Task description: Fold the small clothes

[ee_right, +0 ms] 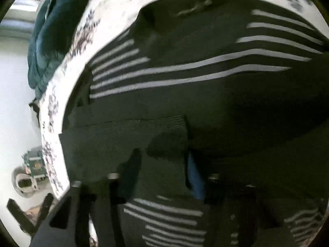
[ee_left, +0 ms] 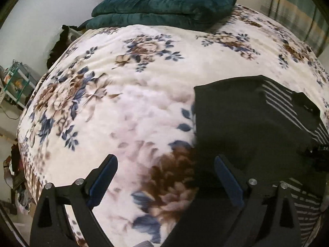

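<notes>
A dark garment with thin white stripes [ee_left: 246, 113] lies flat on the floral blanket [ee_left: 144, 86] at the right of the left wrist view. My left gripper [ee_left: 165, 159] hangs open just above the bed. Its left finger is over bare blanket, its right finger over the garment's left edge, and nothing is gripped. In the blurred right wrist view the garment [ee_right: 185, 94] fills most of the picture. My right gripper [ee_right: 162, 155] is low on it, with a ribbed fold of dark fabric caught between its fingers.
A folded teal quilt [ee_left: 164, 0] lies at the far end of the bed. The blanket's left edge drops off toward a small green shelf [ee_left: 16, 82] and clutter on the floor. A white wall stands behind.
</notes>
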The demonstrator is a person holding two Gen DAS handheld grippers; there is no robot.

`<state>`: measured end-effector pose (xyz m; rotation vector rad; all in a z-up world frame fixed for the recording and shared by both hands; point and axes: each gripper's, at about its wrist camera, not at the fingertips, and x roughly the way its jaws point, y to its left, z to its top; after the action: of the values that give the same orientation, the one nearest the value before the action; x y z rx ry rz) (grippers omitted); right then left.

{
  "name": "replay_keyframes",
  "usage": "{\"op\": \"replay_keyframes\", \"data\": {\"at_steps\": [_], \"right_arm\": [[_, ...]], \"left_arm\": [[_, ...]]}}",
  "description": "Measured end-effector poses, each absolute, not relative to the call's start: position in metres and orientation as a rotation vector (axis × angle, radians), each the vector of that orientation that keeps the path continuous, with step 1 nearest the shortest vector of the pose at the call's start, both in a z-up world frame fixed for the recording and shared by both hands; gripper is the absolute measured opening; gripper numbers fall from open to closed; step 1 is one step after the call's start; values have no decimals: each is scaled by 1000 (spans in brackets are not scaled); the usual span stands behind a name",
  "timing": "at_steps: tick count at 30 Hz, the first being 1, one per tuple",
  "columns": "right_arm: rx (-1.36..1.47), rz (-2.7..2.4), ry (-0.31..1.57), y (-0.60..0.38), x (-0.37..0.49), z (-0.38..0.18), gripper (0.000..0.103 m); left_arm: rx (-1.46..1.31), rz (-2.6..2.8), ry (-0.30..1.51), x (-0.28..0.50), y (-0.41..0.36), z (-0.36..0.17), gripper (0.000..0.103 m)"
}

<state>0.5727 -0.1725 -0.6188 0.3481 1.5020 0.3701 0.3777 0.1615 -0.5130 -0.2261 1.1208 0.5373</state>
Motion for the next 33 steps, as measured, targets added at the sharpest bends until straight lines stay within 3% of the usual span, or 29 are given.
{"op": "replay_keyframes", "data": {"at_steps": [6, 12, 22, 27, 29, 30, 31, 33], "right_arm": [[301, 306, 1345, -184, 561, -573, 5], [334, 194, 1259, -264, 554, -520, 5], [326, -42, 1336, -384, 556, -567, 5], [493, 13, 1399, -404, 562, -596, 7], [587, -5, 1403, -420, 563, -600, 13], [620, -8, 1376, -428, 561, -597, 21], [640, -14, 1350, -433, 560, -592, 40], [664, -2, 1322, -439, 562, -589, 58]], "left_arm": [[-242, 522, 1105, 387, 152, -505, 96], [-264, 452, 1072, 422, 135, -499, 96], [-190, 330, 1128, 521, 97, -539, 96], [-102, 316, 1203, 556, 94, -567, 96], [-111, 311, 1192, 560, 100, -560, 96], [-110, 312, 1181, 561, 102, -558, 96], [-110, 311, 1167, 562, 104, -554, 96], [-128, 288, 1156, 568, 108, -550, 96]]}}
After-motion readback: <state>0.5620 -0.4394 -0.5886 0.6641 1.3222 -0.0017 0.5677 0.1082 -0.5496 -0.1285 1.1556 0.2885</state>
